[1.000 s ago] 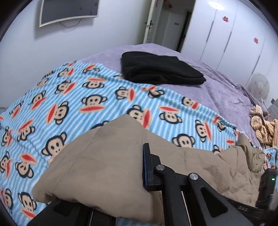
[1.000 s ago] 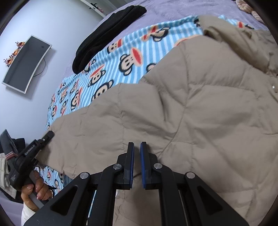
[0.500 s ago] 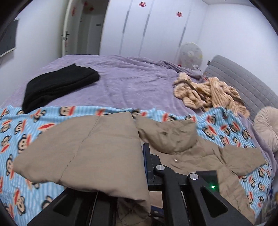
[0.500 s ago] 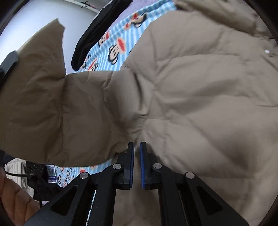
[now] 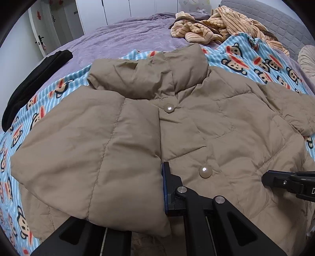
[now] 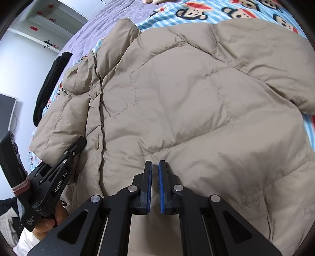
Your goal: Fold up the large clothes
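Observation:
A tan quilted puffer jacket lies front up on a blue monkey-print blanket, collar toward the far side. My left gripper is shut on the jacket's sleeve, which lies folded across the jacket's front, beside the pearl buttons. The sleeve hides the gripper's left finger. My right gripper is shut with nothing between its pads, hovering over the jacket's lower front. The left gripper also shows in the right wrist view, and the right gripper in the left wrist view.
A folded black garment lies on the purple bedspread at the far left. A striped tan fleece garment is heaped near the grey headboard. White wardrobe doors stand behind the bed.
My left gripper has carried the sleeve from the jacket's side up and over, laying it across the jacket front. My right gripper stayed shut low over the jacket.

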`<move>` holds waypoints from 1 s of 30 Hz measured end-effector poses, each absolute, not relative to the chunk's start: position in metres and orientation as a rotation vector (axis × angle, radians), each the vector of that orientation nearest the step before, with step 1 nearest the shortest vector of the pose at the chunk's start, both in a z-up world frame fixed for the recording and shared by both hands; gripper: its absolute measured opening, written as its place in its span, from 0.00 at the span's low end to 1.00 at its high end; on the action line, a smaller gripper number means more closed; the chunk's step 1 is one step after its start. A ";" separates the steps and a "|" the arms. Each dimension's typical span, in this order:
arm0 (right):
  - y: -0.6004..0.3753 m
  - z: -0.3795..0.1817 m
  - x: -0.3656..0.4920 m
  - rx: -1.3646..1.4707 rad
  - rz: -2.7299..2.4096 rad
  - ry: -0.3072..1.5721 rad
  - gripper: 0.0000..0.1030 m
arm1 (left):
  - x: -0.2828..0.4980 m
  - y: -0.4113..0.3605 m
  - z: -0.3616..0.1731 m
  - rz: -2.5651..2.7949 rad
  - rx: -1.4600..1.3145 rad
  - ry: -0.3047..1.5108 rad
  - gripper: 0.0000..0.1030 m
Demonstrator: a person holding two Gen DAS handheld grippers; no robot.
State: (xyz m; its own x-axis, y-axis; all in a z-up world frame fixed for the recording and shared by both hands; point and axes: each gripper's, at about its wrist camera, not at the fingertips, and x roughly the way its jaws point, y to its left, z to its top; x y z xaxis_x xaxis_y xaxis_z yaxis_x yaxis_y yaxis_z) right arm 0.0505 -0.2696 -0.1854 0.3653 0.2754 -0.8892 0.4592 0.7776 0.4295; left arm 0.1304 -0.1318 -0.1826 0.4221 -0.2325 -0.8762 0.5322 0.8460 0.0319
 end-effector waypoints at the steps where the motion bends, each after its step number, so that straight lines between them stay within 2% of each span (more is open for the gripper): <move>1: -0.267 -0.186 0.054 0.712 -0.129 1.217 0.06 | 0.129 -0.132 -0.180 -0.495 0.330 1.029 0.21; 2: -0.265 -0.188 0.057 0.709 -0.128 1.215 0.07 | 0.127 -0.130 -0.178 -0.501 0.323 1.030 0.38; 3: -0.260 -0.190 0.060 0.711 -0.124 1.213 0.08 | 0.128 -0.125 -0.174 -0.502 0.313 1.028 0.83; 4: -0.260 -0.189 0.060 0.713 -0.121 1.211 0.08 | 0.127 -0.119 -0.168 -0.495 0.307 1.003 0.97; 12: -0.268 -0.166 0.033 0.652 -0.085 1.220 0.09 | 0.121 -0.051 -0.114 -0.483 0.230 0.933 0.97; 14: -0.256 -0.155 0.040 0.576 -0.072 1.225 0.26 | 0.139 -0.012 -0.106 -0.379 0.148 0.946 0.97; 15: -0.249 -0.149 0.040 0.528 -0.059 1.221 0.55 | 0.152 0.012 -0.105 -0.322 0.089 0.969 0.97; 16: -0.237 -0.141 0.047 0.471 -0.042 1.208 0.79 | 0.165 0.032 -0.107 -0.273 0.035 0.996 0.97; 20: -0.185 -0.113 0.063 0.255 0.048 1.131 0.81 | 0.218 0.107 -0.141 -0.183 -0.228 1.144 0.97; 23: -0.143 -0.101 0.072 0.097 0.103 1.081 0.81 | 0.243 0.127 -0.180 -0.228 -0.403 1.255 0.97; 24: -0.129 -0.099 0.077 0.044 0.121 1.069 0.81 | 0.251 0.128 -0.191 -0.250 -0.453 1.280 0.91; 25: -0.116 -0.100 0.081 -0.009 0.136 1.061 0.81 | 0.256 0.126 -0.199 -0.252 -0.472 1.298 0.73; 26: -0.104 -0.101 0.085 -0.056 0.149 1.057 0.81 | 0.262 0.120 -0.207 -0.270 -0.484 1.324 0.63; 27: -0.092 -0.103 0.091 -0.104 0.163 1.055 0.81 | 0.266 0.115 -0.212 -0.282 -0.506 1.334 0.41; 28: -0.083 -0.106 0.093 -0.144 0.174 1.054 0.81 | 0.268 0.111 -0.213 -0.281 -0.526 1.325 0.31; 29: -0.076 -0.108 0.097 -0.183 0.177 1.048 0.81 | 0.268 0.107 -0.209 -0.259 -0.511 1.299 0.28; 30: -0.070 -0.111 0.104 -0.216 0.173 1.041 0.81 | 0.265 0.102 -0.201 -0.247 -0.471 1.256 0.18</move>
State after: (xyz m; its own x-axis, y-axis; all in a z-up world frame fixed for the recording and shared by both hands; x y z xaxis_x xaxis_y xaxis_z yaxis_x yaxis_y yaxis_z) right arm 0.1037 -0.0698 -0.1112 0.4946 0.0394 -0.8682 -0.2436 0.9652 -0.0949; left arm 0.2654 0.1020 -0.2010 0.3005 -0.4297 -0.8515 -0.0758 0.8792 -0.4704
